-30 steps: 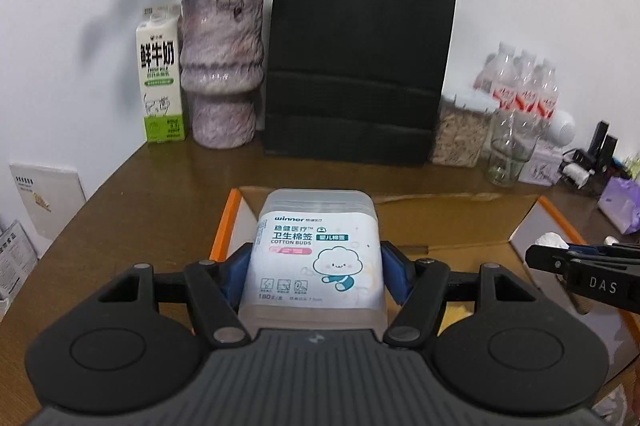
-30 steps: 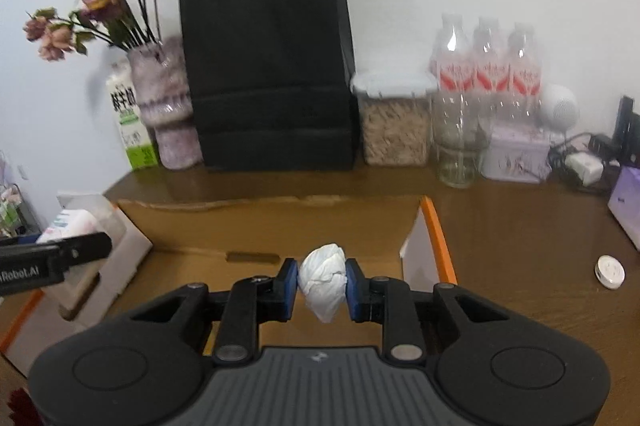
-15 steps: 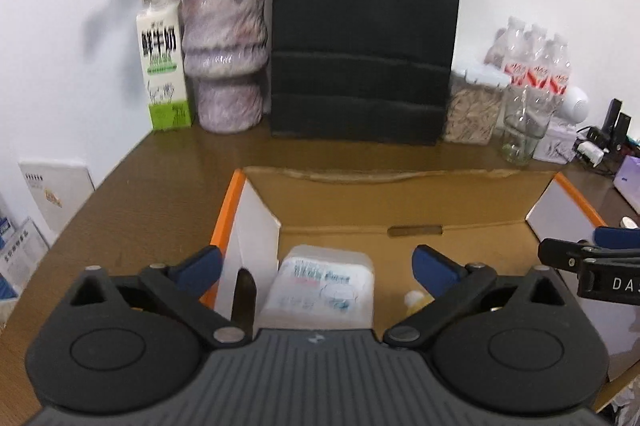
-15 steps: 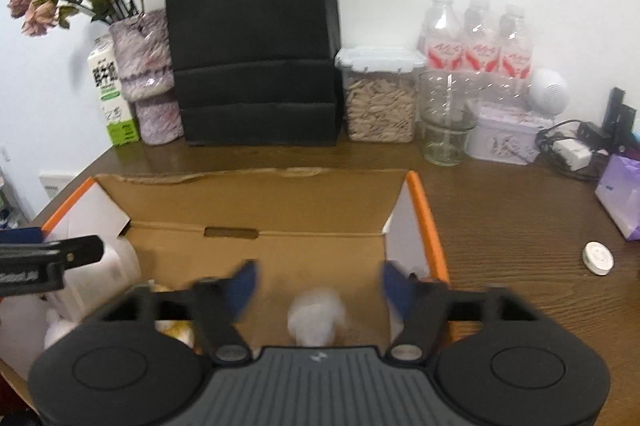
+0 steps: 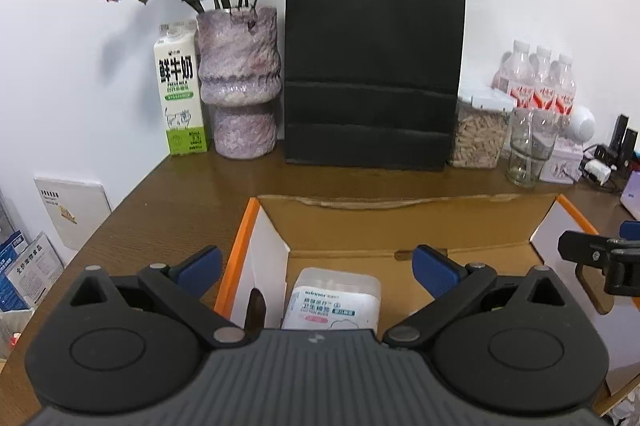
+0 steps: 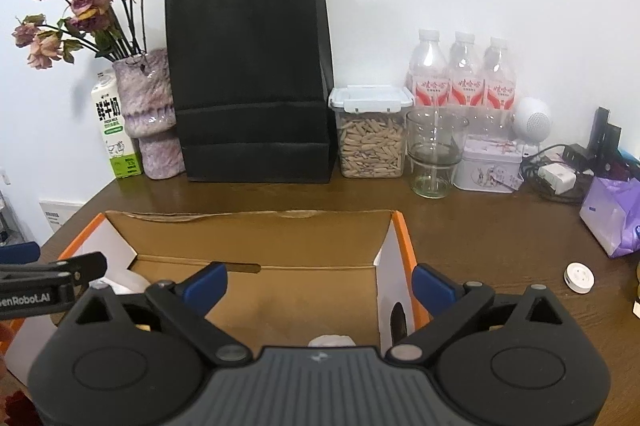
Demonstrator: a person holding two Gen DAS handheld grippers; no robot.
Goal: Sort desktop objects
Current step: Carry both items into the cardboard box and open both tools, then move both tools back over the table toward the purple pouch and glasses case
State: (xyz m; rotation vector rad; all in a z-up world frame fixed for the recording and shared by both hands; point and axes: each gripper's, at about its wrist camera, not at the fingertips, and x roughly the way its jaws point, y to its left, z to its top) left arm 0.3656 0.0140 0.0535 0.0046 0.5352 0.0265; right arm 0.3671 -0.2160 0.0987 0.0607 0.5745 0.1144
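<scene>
An open cardboard box (image 5: 400, 222) with orange edges lies on the brown desk, also in the right wrist view (image 6: 248, 230). A clear box of cotton buds (image 5: 334, 300) lies inside it at the left end. My left gripper (image 5: 316, 268) is open and empty above it. A white crumpled wad (image 6: 331, 340) lies inside the box at the right end, mostly hidden by my gripper body. My right gripper (image 6: 320, 284) is open and empty above it. Each gripper's finger shows at the edge of the other's view.
At the back stand a milk carton (image 5: 180, 94), a purple vase of dried roses (image 5: 240, 82), a black paper bag (image 5: 372, 62), a jar of seeds (image 6: 370, 138), a glass (image 6: 434, 150), three bottles (image 6: 464, 74). A purple packet (image 6: 612, 214) and white disc (image 6: 578, 278) lie right.
Both grippers opened. The cotton buds box dropped from my left gripper into the cardboard box; the white wad dropped from my right gripper into it. Both grippers pulled back and up.
</scene>
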